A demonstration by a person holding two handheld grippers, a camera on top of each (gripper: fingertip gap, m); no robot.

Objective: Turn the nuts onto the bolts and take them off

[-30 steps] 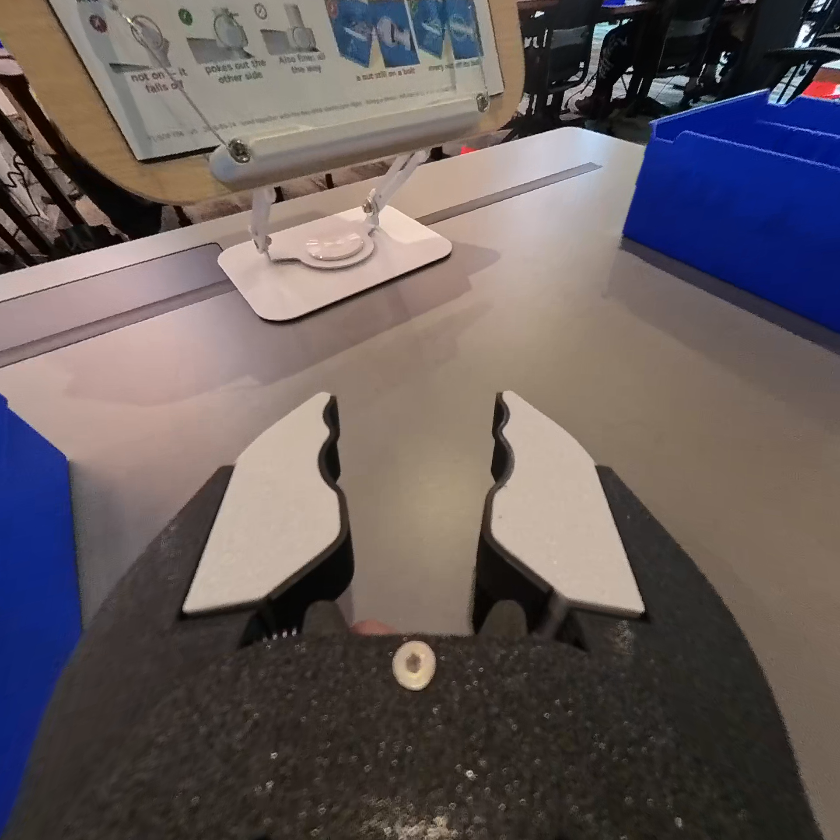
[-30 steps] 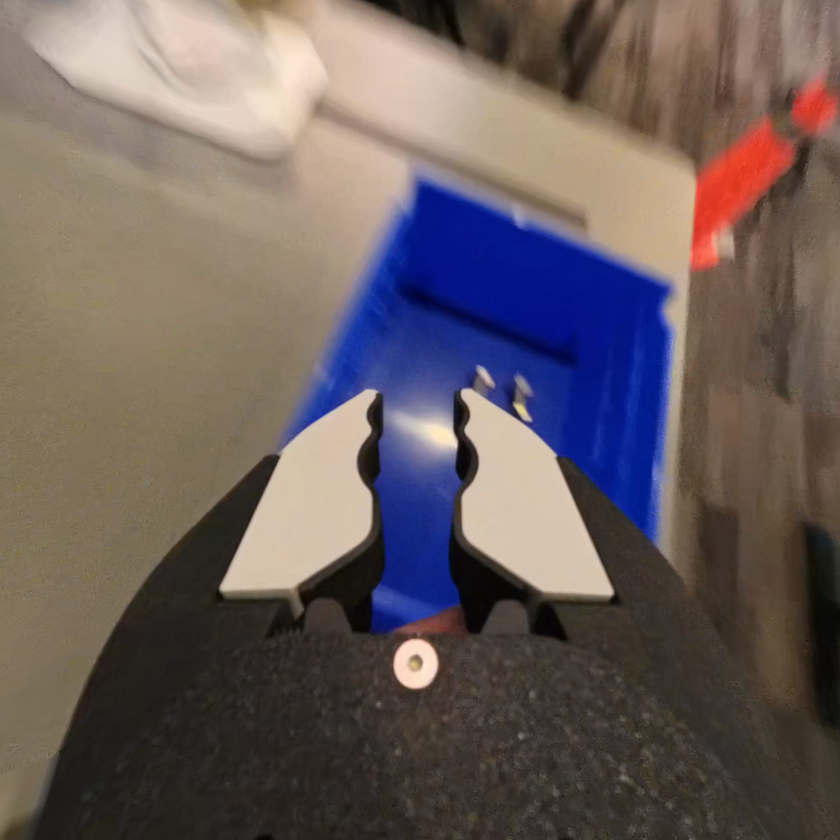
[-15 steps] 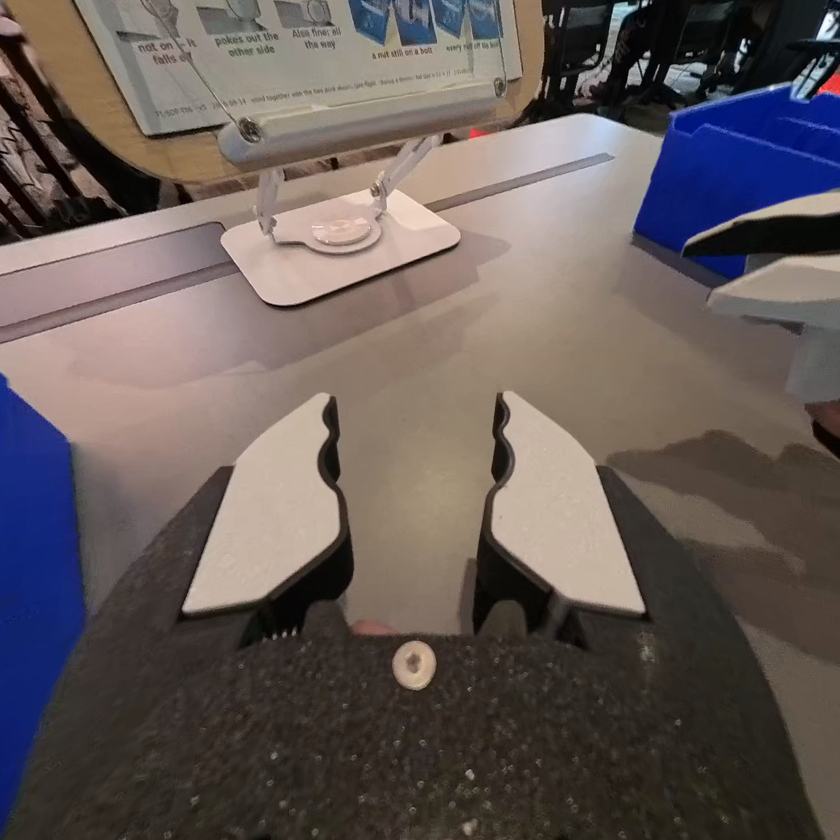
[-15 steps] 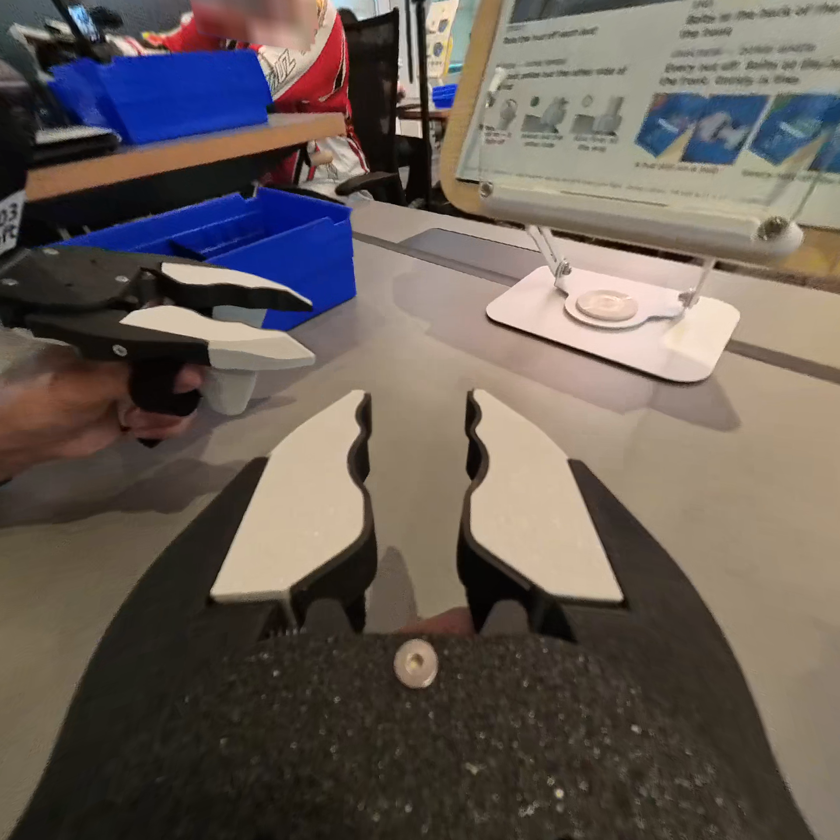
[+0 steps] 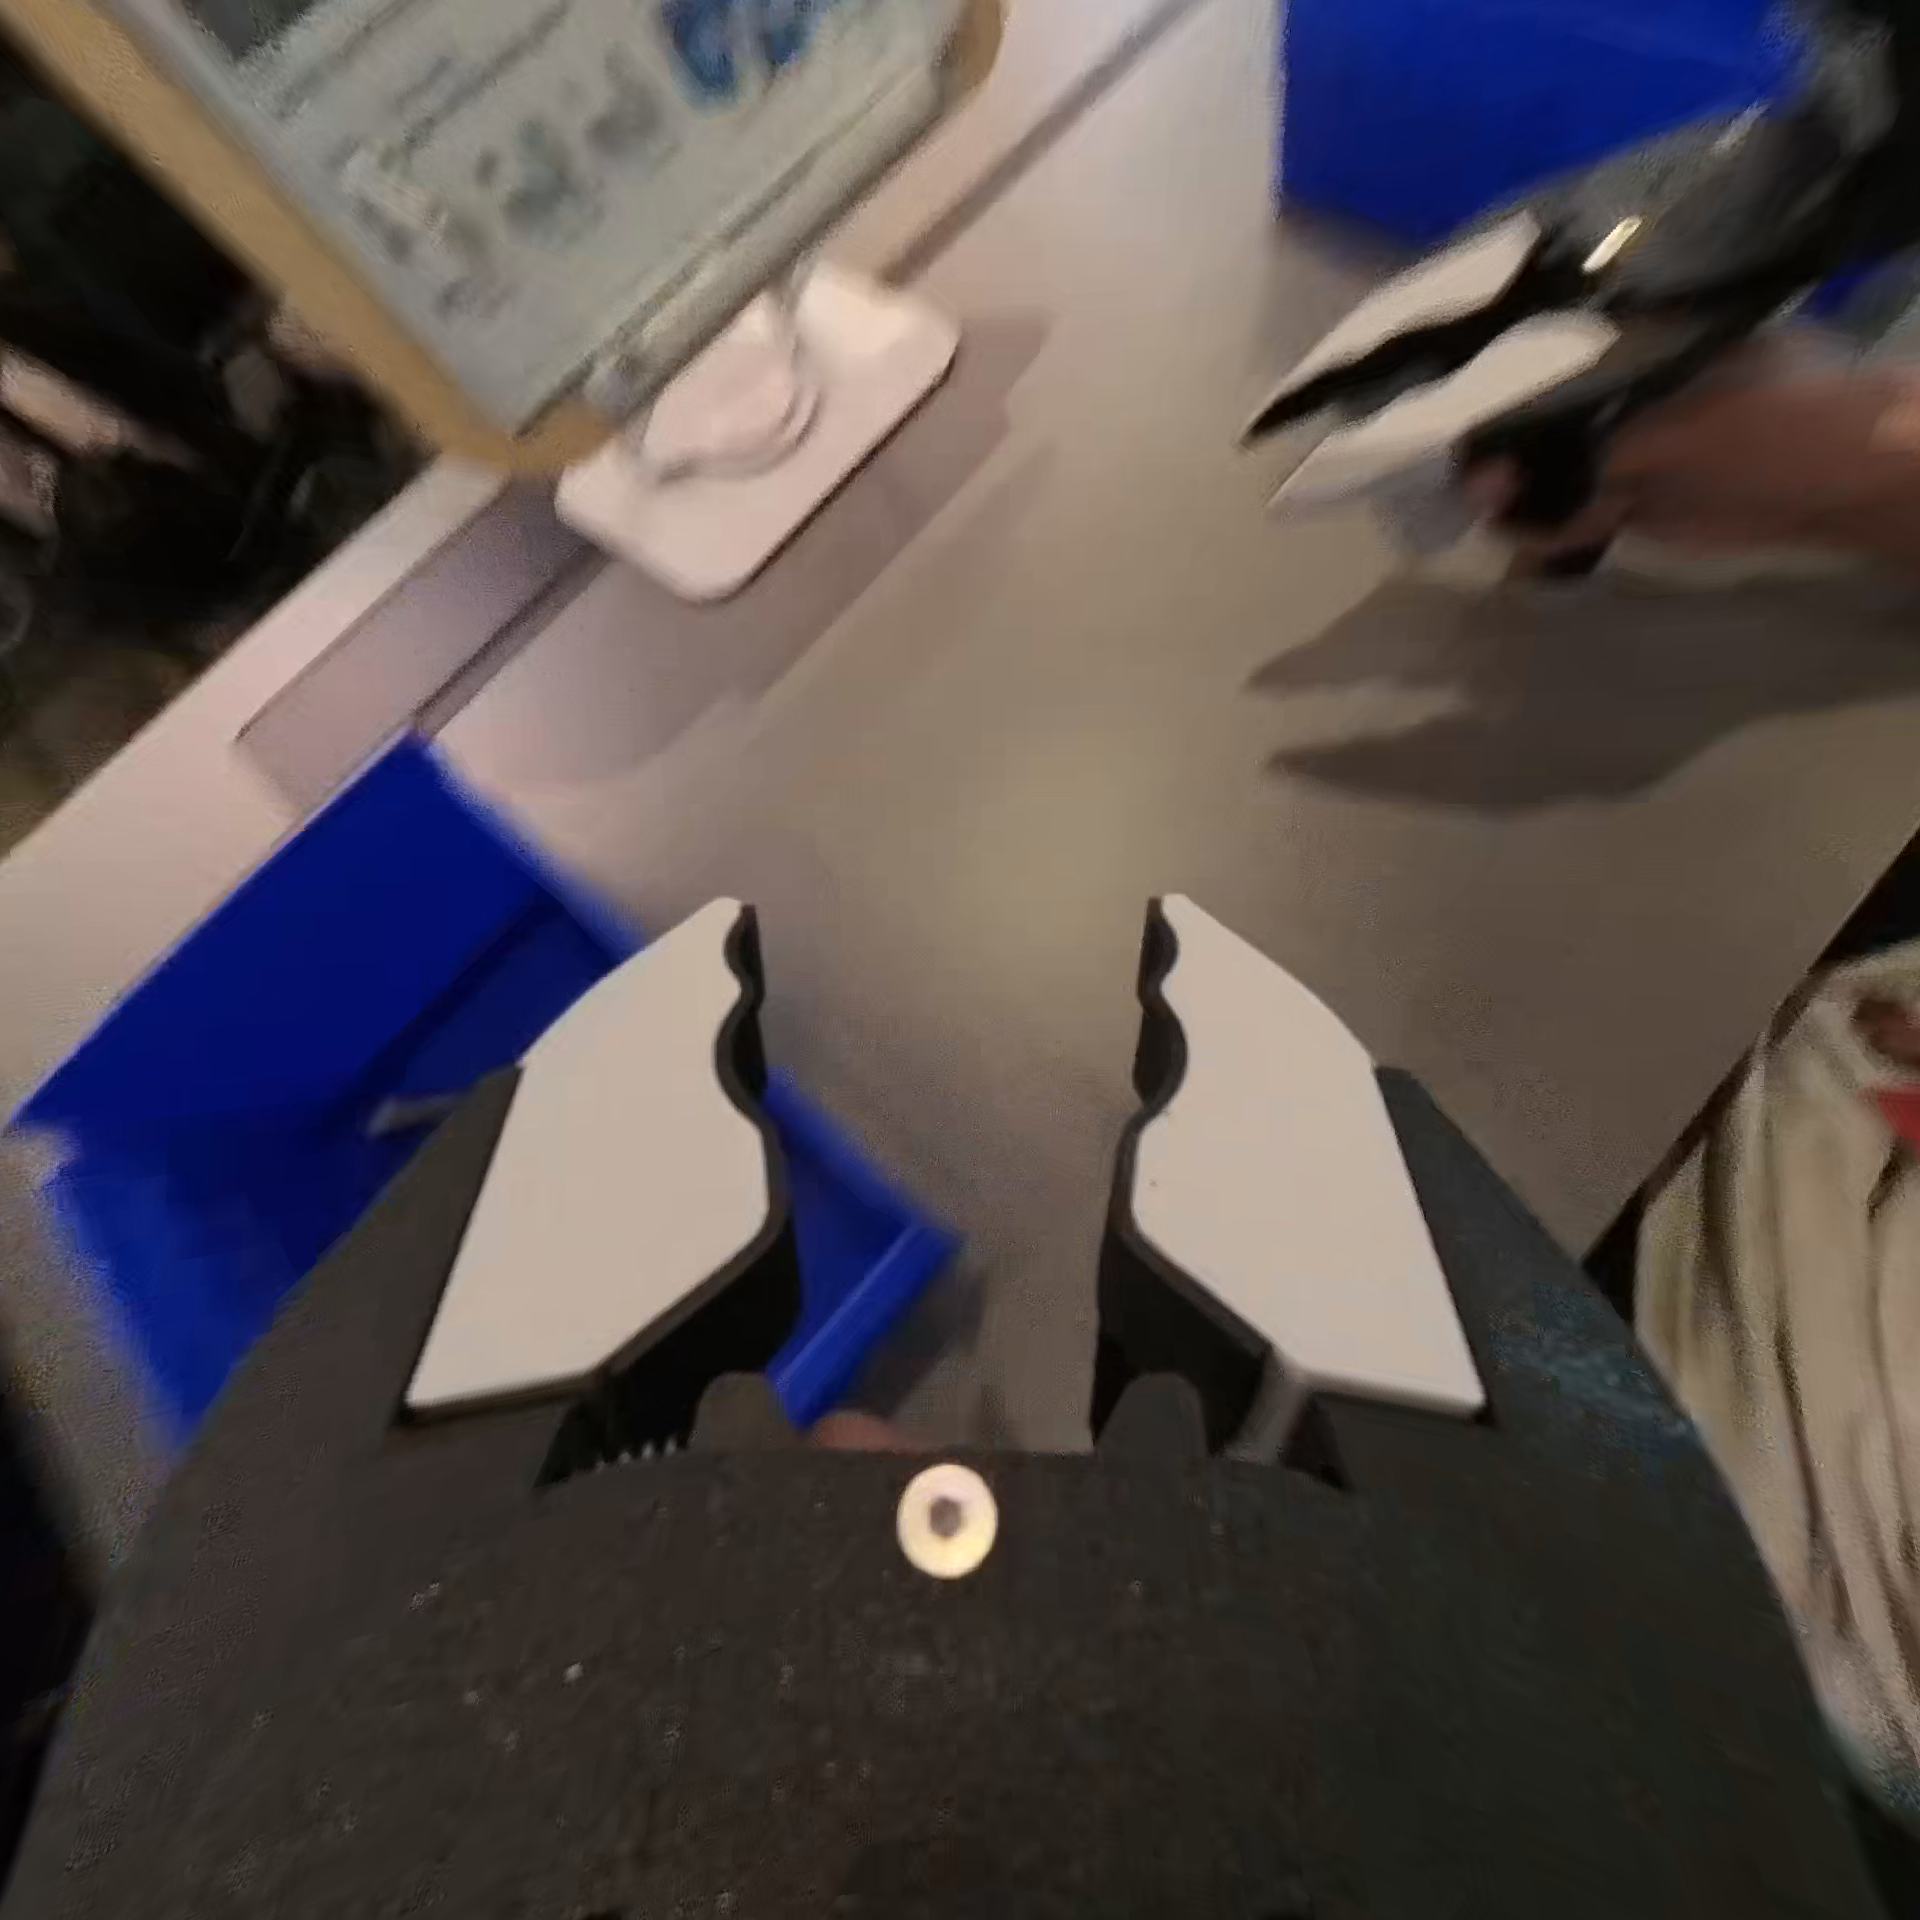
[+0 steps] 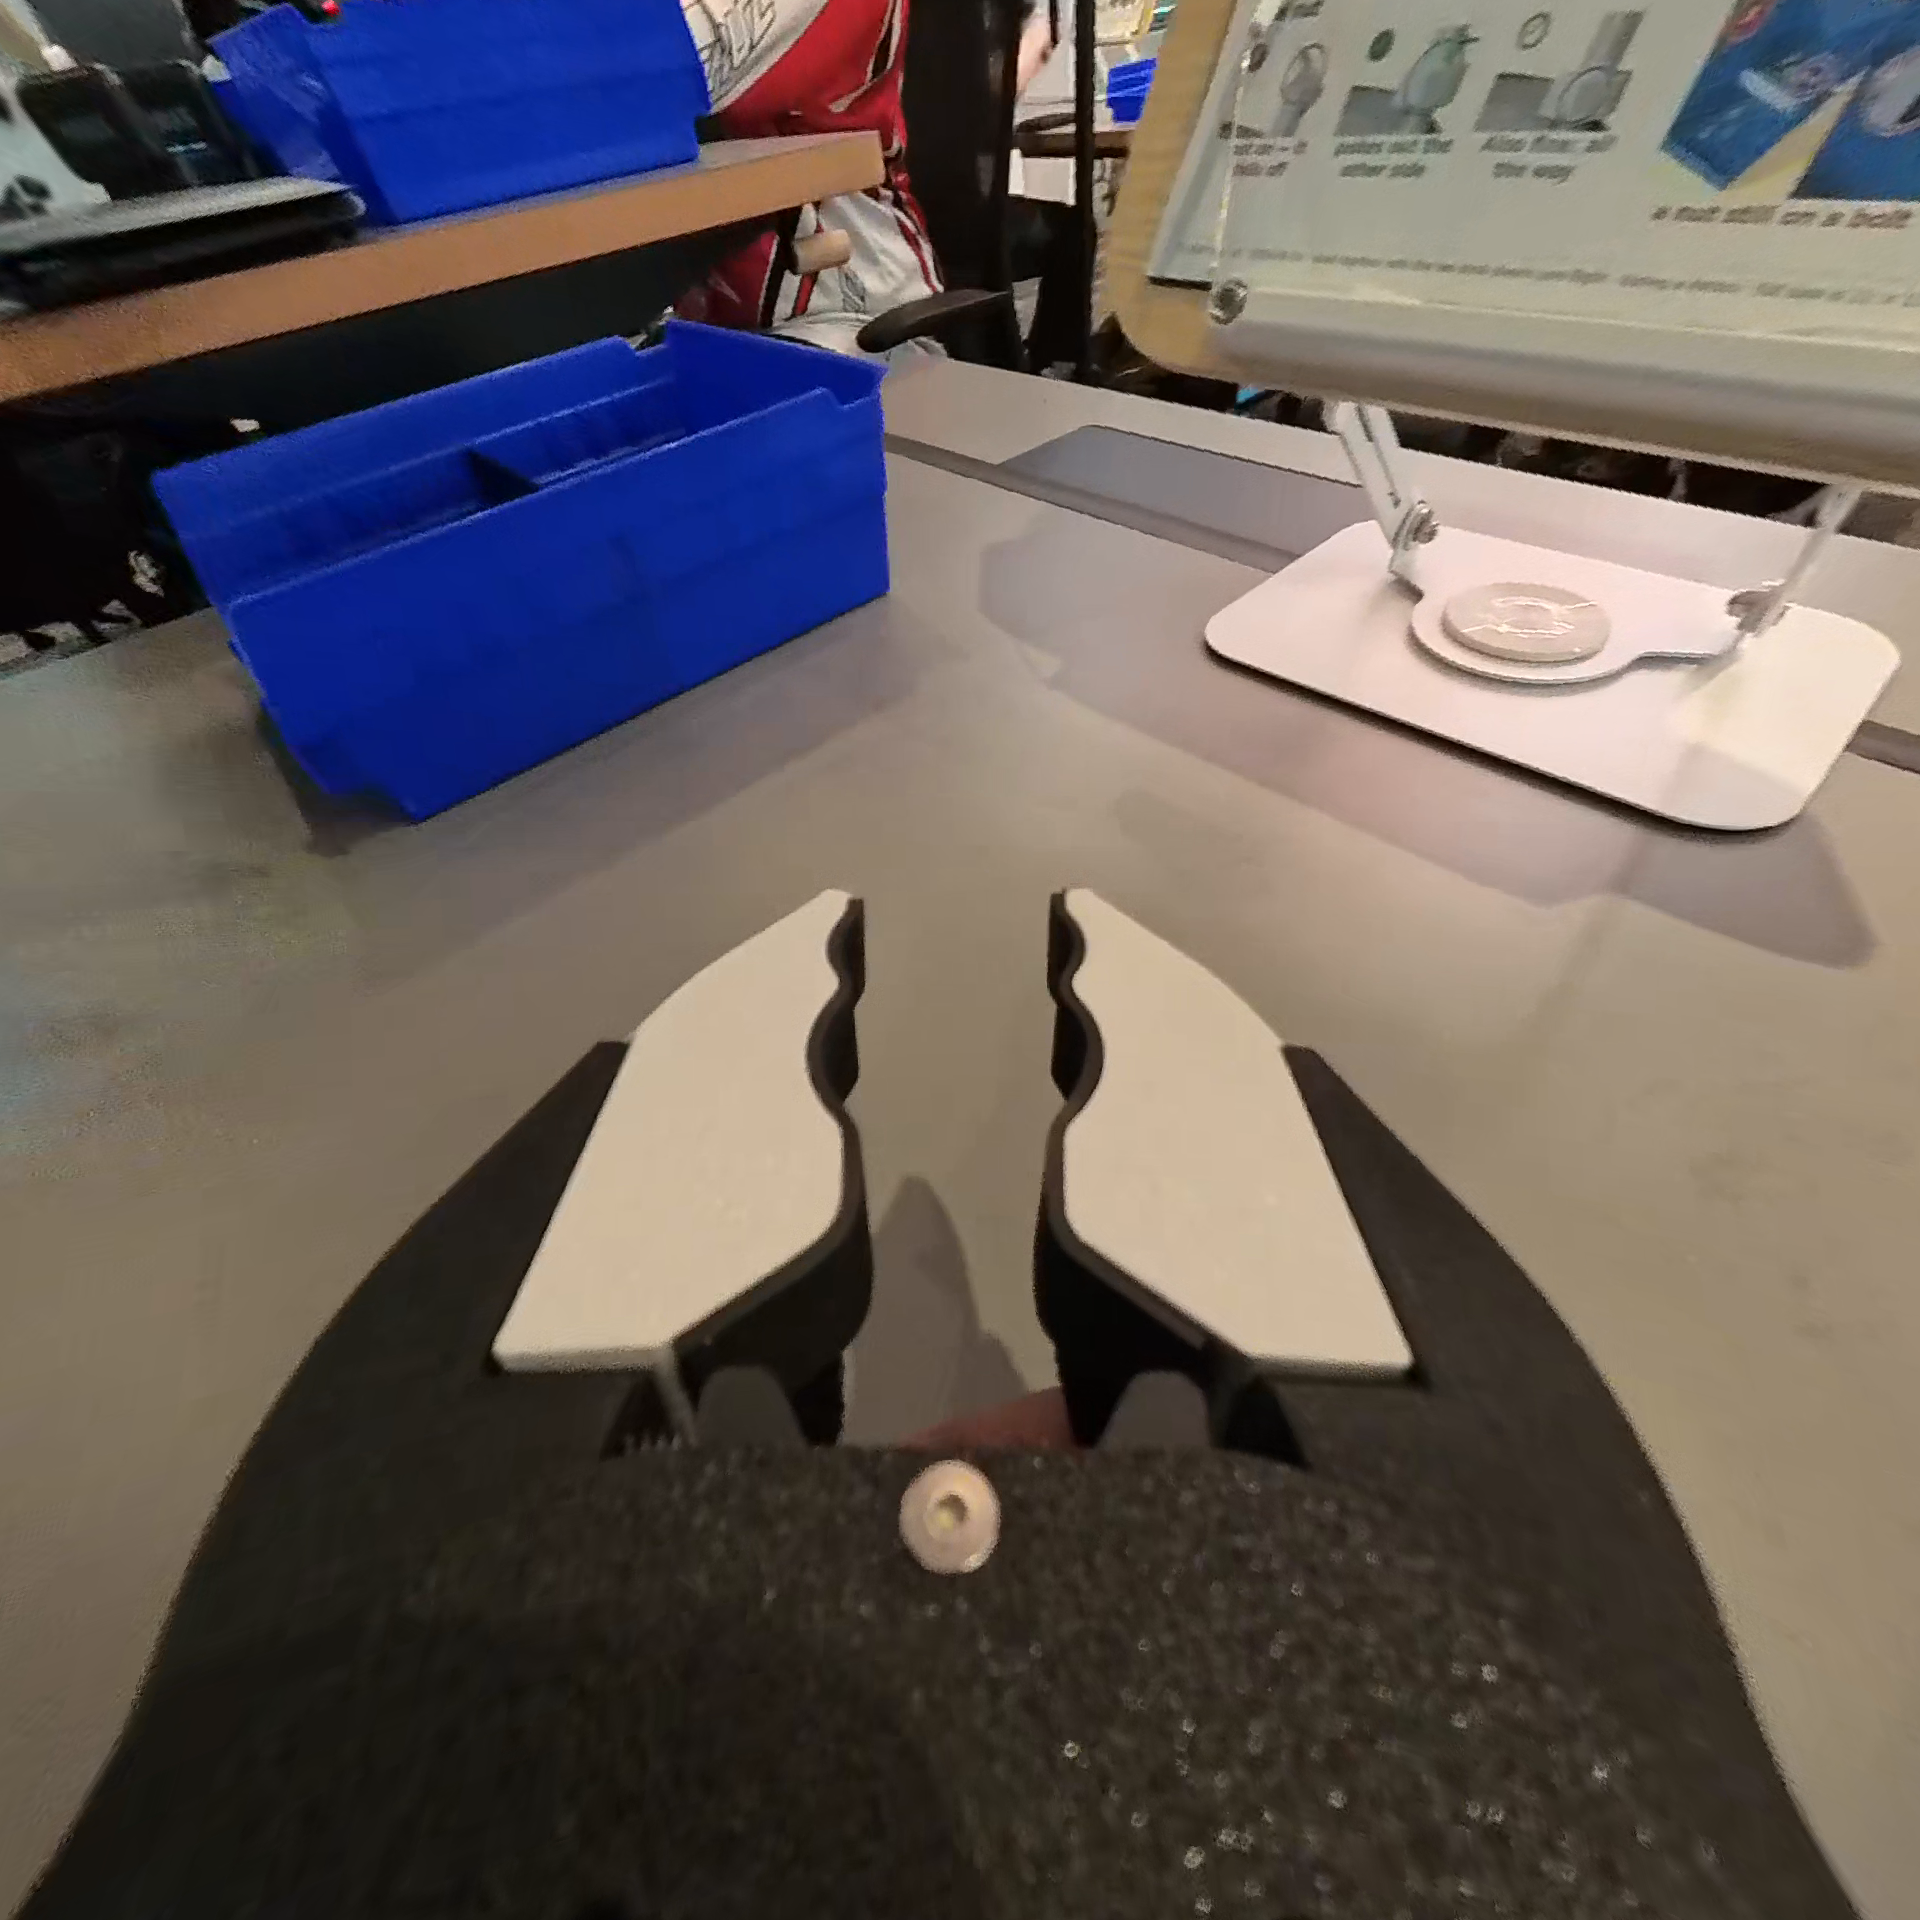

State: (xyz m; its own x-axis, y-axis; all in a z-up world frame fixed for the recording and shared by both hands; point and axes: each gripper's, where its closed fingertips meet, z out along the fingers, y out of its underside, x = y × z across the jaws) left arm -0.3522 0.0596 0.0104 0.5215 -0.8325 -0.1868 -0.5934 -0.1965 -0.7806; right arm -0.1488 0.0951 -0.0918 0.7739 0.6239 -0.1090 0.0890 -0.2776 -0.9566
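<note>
We had the left gripper (image 5: 951, 914) wide open and empty, its grey fingers (image 5: 613, 1153) spread over the rim of the near blue bin (image 5: 312, 977). Inside that bin we could just make out a small pale sliver (image 5: 400, 1114) against the blue floor, perhaps a bolt, though the smear of that frame hid its shape and which way its long axis ran. The bin's near corner (image 5: 873, 1299) poked out between the fingers, and its left side was lost behind the gripper body.

We held the right gripper (image 6: 956, 914) over the bare grey table (image 6: 1455, 1143), parted by a narrower gap, gripping nothing and touching nothing. From the left wrist view we saw it farther off (image 5: 1382, 374), a streaked shape in a hand (image 5: 1745, 468), throwing a dark shadow (image 5: 1507, 717) on the tabletop.

Beyond, in the right wrist view, the blue bin (image 6: 540, 582) sat well to the left, its divider splitting it into compartments; its walls hid whatever lay inside, so no nuts showed there. To the right stood the white stand (image 6: 1558, 665) carrying the instruction board (image 6: 1558, 156), cut off at the top and right edges. A second blue bin (image 5: 1455, 94) sat at the far edge in the left view, cropped and blurred. Behind it all, a person in red and white (image 6: 821, 187) sat at another desk.
</note>
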